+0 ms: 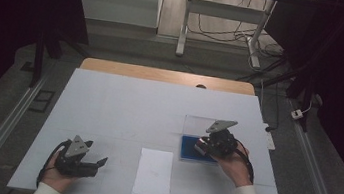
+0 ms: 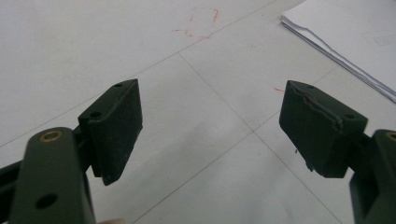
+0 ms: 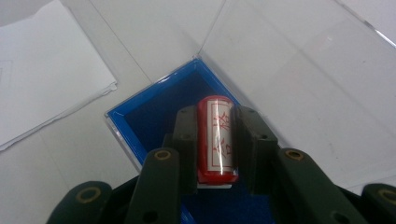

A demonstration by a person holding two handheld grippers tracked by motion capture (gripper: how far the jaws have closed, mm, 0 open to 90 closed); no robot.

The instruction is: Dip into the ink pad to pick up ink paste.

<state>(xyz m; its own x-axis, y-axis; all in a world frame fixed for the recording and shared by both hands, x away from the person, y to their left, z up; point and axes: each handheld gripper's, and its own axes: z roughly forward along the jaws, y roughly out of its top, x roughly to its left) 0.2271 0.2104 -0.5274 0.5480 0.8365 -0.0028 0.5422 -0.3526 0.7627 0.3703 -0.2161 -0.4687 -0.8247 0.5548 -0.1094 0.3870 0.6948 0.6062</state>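
Item: red stamp (image 3: 215, 140), a short cylinder with a white label bearing red characters, glossy as if wrapped in clear film. Location: clamped between the jaws of the right hand-held gripper (image 3: 215, 144), above the open blue box (image 3: 154, 116), near the right side of the table (image 1: 123, 106).

Handling, as judged: small and probably light; rigid body that should not give under the jaws; smooth, rounded surface likely to be slippery and inclined to roll or twist if pinched off-centre. Best held across the middle of the barrel, jaws flat on opposite sides, as now; the printing end is not visible and is best kept clear of the pads.

Box: blue-lined tray with a clear lid (image 3: 299, 74) hinged open and lying back on the table. Thin plastic, probably light and easily pushed about or cracked.

Paper (image 1: 154, 173): small white stack lying flat at the near middle of the table, well apart from the box. Soft, will slide under a push.

Left hand-held gripper (image 2: 210, 130): jaws wide apart, holding nothing, low over bare table at the near left
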